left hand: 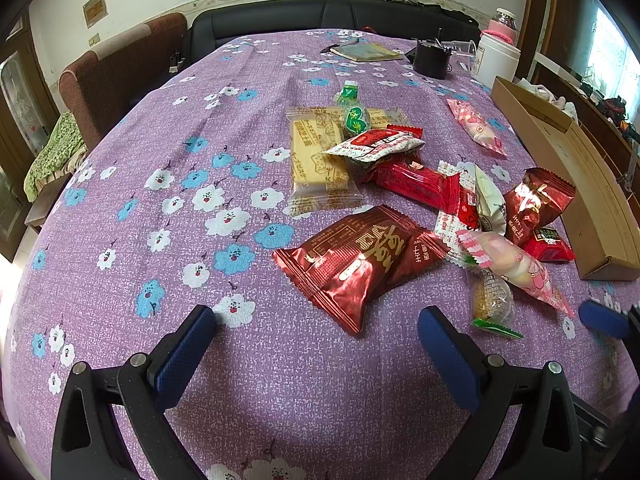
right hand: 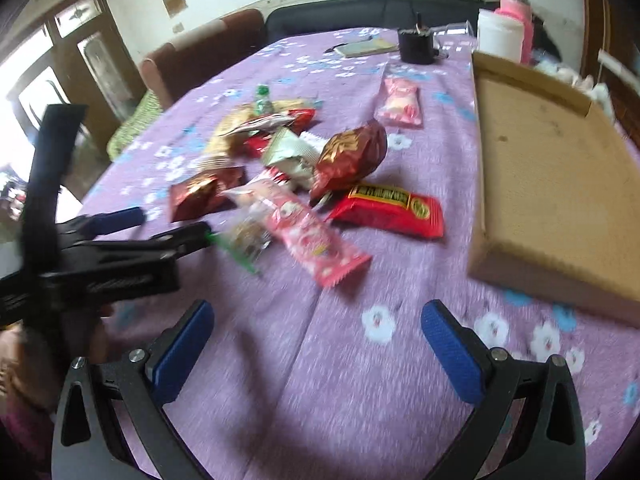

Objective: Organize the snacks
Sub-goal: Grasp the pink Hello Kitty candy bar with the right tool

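Note:
A heap of snacks lies on the purple flowered tablecloth. Nearest my left gripper is a dark red foil packet, just ahead of its open, empty fingers. Beyond it lie a clear biscuit pack, a green sweet, a white-and-red packet and a pink packet. My right gripper hangs open over bare cloth, empty. Ahead of it lie a pink packet, a flat red packet and a dark red pouch. The left gripper shows at the left.
An empty shallow cardboard tray runs along the table's right side. At the far end stand a black cup, a white jar, a pink bottle and a notebook. A black sofa and a brown armchair stand behind.

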The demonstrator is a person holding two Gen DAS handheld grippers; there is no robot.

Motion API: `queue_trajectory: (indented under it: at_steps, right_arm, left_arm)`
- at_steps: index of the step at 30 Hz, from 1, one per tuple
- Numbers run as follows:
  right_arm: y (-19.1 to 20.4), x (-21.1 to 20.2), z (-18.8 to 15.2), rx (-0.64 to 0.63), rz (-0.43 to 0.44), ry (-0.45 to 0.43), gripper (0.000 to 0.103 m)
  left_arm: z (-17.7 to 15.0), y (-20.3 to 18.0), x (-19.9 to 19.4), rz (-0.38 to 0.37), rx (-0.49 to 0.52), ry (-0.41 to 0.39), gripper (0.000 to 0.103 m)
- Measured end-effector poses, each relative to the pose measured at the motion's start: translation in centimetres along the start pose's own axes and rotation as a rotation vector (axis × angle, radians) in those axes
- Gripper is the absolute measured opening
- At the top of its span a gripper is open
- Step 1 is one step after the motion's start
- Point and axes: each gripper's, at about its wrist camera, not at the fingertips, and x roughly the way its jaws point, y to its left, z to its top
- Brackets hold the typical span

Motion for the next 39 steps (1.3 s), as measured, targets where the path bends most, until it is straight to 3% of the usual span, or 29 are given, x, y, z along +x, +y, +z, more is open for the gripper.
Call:
queue_trajectory:
  at_steps: [1, 2, 3, 5, 9, 12, 17, 21, 24, 25, 26, 27, 31, 39]
  right_arm:
    - [0.1, -0.3, -0.2, -0.008, 0.03, 0.003, 0.099]
    - [0.3, -1.0, -0.3, -0.025, 0.06, -0.01, 0.088]
    - [0.6, -1.6, -0.4, -0.045, 0.06, -0.02, 0.07]
    - [0.8, -2.3, 0.1, -0.088, 0.051, -0.019, 0.046]
    - [0.8, -3.2, 2.1, -0.136, 0.074, -0.03, 0.045]
    - [0.8, -2.9, 4.2, -0.189, 0.101, -0.015, 0.049]
    - [1.0, -0.6, 6.2, -0.252, 0.175, 0.036, 0.05]
    - [0.5, 1.8, 6.7, -0.267, 0.19, 0.074, 0.05]
    - [0.1, 3.1, 6.2, -0.245, 0.218, 0.09, 0.049]
    - [0.0, 3.3, 5.9, -0.243, 0.23, 0.09, 0.044]
    - [-0.1, 3.5, 5.7, -0.239, 0.222, 0.086, 0.032]
    - [-0.2, 3.7, 5.6, -0.233, 0.21, 0.084, 0.03]
    - [-0.7, 2.9, 5.2, -0.223, 0.222, 0.041, 0.027]
    - [-2.0, 0.0, 6.1, -0.148, 0.3, -0.06, 0.027]
  left_arm:
    - [0.0, 0.1, 0.0, 0.0, 0.0, 0.0, 0.103]
    - [0.0, 0.0, 0.0, 0.0, 0.0, 0.0, 0.103]
    - [0.0, 0.0, 0.0, -0.001, 0.003, 0.0, 0.103]
    - [0.0, 0.1, 0.0, -0.008, 0.01, 0.001, 0.103]
    - [-0.3, 0.3, -0.9, -0.075, 0.042, 0.007, 0.102]
    - [-0.6, 0.6, -2.6, -0.096, 0.082, -0.038, 0.099]
    - [-0.3, 2.4, -3.8, -0.138, 0.083, -0.031, 0.071]
    - [0.9, 3.1, -4.4, -0.182, 0.09, -0.025, 0.071]
    - [2.0, 2.4, -4.4, -0.168, 0.127, -0.039, 0.071]
    - [2.5, 2.1, -4.2, -0.17, 0.137, -0.038, 0.071]
    - [3.0, 1.7, -3.7, -0.168, 0.148, -0.036, 0.071]
    - [3.2, 1.6, -3.3, -0.16, 0.153, -0.029, 0.071]
    - [4.0, 0.4, -1.0, -0.127, 0.186, 0.017, 0.061]
    - [3.4, -1.4, 0.6, -0.122, 0.239, 0.052, 0.062]
